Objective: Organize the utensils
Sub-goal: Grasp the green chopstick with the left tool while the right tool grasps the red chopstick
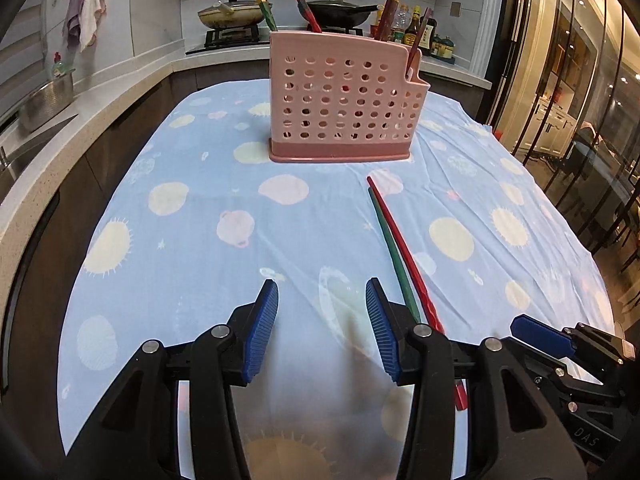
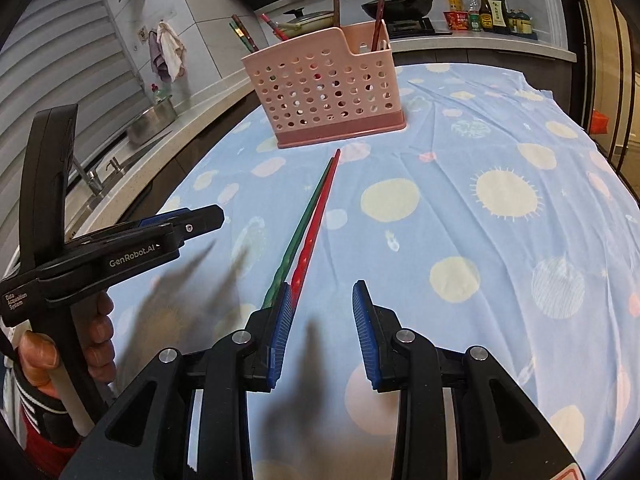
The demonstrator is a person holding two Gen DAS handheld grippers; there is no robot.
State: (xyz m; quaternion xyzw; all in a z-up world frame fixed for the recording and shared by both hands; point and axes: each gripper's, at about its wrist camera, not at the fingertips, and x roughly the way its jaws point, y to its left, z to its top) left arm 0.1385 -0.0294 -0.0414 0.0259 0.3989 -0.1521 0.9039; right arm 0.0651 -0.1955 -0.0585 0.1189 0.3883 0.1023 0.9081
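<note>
A pink perforated utensil holder stands on the blue patterned tablecloth, with several chopsticks upright in it; it also shows in the right wrist view. A red chopstick and a green chopstick lie side by side on the cloth in front of the holder, also seen in the right wrist view as red and green. My left gripper is open and empty, just left of the chopsticks' near ends. My right gripper is open and empty, just right of them.
A counter with a metal bowl and sink runs along the left. A stove with pans and sauce bottles stand behind the table. Glass doors are at the right.
</note>
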